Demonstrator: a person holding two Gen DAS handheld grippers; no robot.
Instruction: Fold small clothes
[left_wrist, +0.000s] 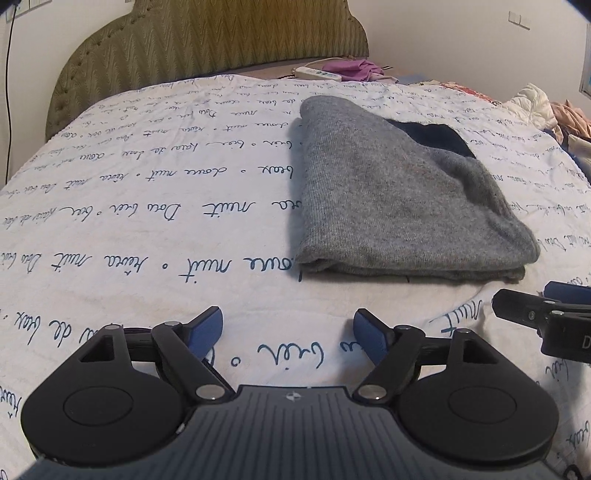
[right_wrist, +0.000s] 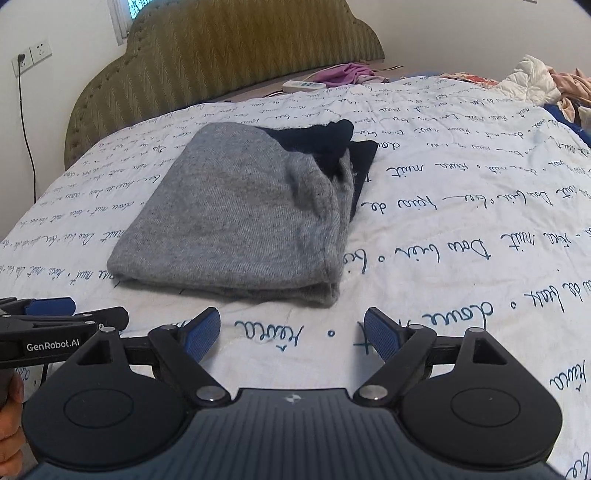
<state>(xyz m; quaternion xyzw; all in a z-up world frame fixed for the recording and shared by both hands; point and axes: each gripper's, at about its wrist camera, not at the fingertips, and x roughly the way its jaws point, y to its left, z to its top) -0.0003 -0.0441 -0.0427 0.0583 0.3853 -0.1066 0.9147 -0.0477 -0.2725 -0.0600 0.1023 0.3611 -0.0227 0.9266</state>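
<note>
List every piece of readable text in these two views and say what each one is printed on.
"GenRobot.AI": white lettering on the side of the left gripper, seen from the right wrist view.
"D": one white letter, cut off at the frame edge, on the right gripper in the left wrist view.
Blue cursive script, upside down, all over the white bedspread: fragments like "nuit" show, the rest not reliably readable.
White power strip: any markings too small.
</note>
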